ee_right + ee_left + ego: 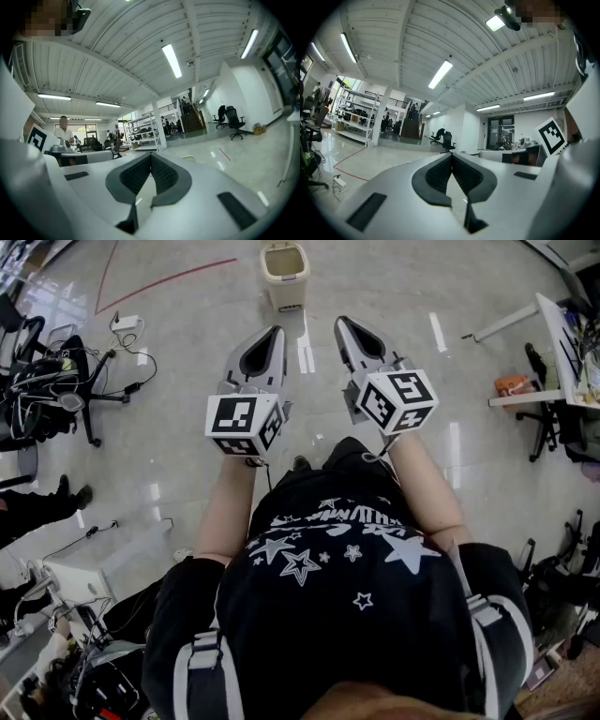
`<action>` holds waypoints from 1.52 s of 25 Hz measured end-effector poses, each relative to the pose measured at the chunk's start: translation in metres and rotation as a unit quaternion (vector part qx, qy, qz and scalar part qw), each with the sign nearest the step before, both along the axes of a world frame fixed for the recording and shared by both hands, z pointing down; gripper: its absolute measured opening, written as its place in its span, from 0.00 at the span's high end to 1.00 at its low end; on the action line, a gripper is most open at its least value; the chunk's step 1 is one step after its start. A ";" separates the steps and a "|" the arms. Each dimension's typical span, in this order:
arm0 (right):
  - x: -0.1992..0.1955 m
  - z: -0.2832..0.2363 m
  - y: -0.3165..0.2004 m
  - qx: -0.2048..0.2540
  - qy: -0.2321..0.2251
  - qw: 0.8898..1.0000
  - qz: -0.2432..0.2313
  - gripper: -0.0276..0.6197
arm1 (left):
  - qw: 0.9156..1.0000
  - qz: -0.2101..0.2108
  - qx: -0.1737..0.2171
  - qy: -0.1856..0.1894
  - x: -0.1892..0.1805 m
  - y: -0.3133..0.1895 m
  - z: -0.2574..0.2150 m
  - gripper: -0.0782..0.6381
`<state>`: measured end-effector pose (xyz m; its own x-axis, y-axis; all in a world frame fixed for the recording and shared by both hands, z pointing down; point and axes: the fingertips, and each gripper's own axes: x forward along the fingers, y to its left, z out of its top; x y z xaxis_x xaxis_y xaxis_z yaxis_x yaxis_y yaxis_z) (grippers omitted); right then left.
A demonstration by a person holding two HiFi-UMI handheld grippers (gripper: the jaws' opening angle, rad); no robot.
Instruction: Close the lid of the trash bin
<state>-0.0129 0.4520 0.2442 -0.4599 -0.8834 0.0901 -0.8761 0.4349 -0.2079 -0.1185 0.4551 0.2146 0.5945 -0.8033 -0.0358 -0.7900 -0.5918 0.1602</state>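
- Left gripper [275, 331]: the jaws were seen pressed together at the tips in the left gripper view [452, 154], with nothing held between them.
- Right gripper [343, 322]: the same was noted in the right gripper view [151, 154]; tips met, nothing clamped.
- Both grippers were held side by side in front of the person's body, raised off the floor [187, 334], noses pointed forward. No contact with any object was recorded.
- Trash bin [285, 273]: it was located on the floor well ahead of both grippers, roughly on the line between them. Its mouth was seen open from above, with the inside on view. The lid itself was too small to be made out; its hinge side could not be told.
- Surroundings: a red line [169, 279] was marked on the floor left of the bin, and an office chair [56, 381] stood far to the left.
- Progress, as judged: nothing of the task had been done. The bin had not been reached and the lid was not yet down. The whole of the approach, the contact with the lid and the closing remained.
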 end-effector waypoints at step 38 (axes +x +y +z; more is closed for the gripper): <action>0.101 0.038 -0.285 -0.040 -0.033 0.993 -0.102 0.95 | 0.994 -0.104 -0.014 -0.023 0.098 -0.251 0.020 0.88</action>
<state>0.0886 0.1667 0.2820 -0.6358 -0.7623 0.1210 -0.7549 0.5816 -0.3030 -0.0205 0.2037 0.2347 0.4160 -0.9093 0.0124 -0.9017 -0.4107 0.1349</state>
